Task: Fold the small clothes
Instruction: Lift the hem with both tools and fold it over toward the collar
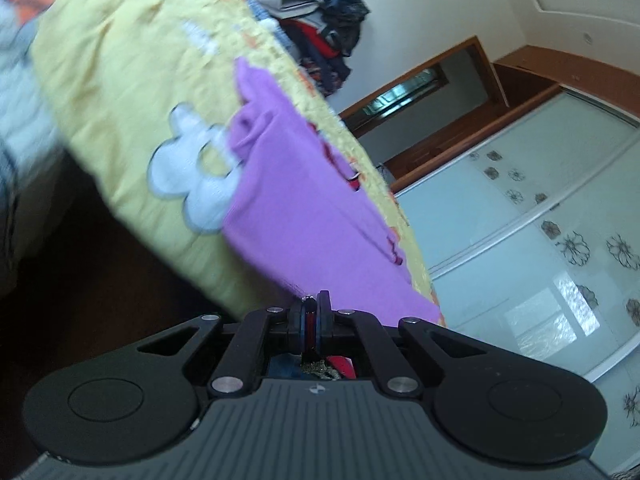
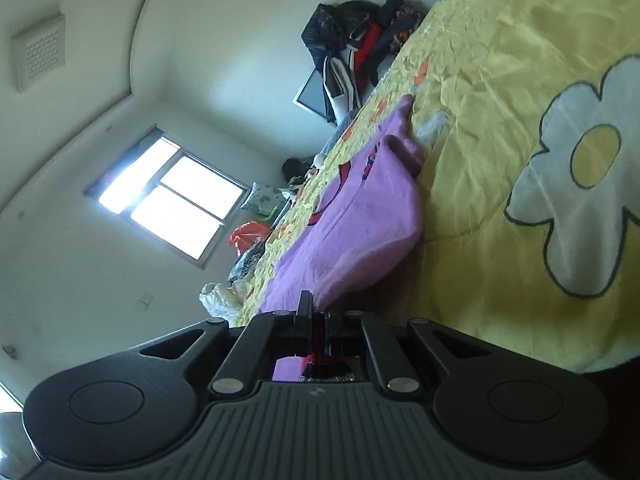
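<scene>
Right wrist: clothes pile (image 2: 356,40) beyond purple garment (image 2: 360,216) on bedspread (image 2: 500,80).

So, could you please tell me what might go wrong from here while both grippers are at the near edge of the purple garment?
1. The left gripper and right gripper each seem to pinch only the very hem of the purple garment, so it could slip free when lifted.
2. The far end is already bunched, so a fold may set creases.
3. The yellow bedspread is rumpled; fingers could catch it too.
</scene>
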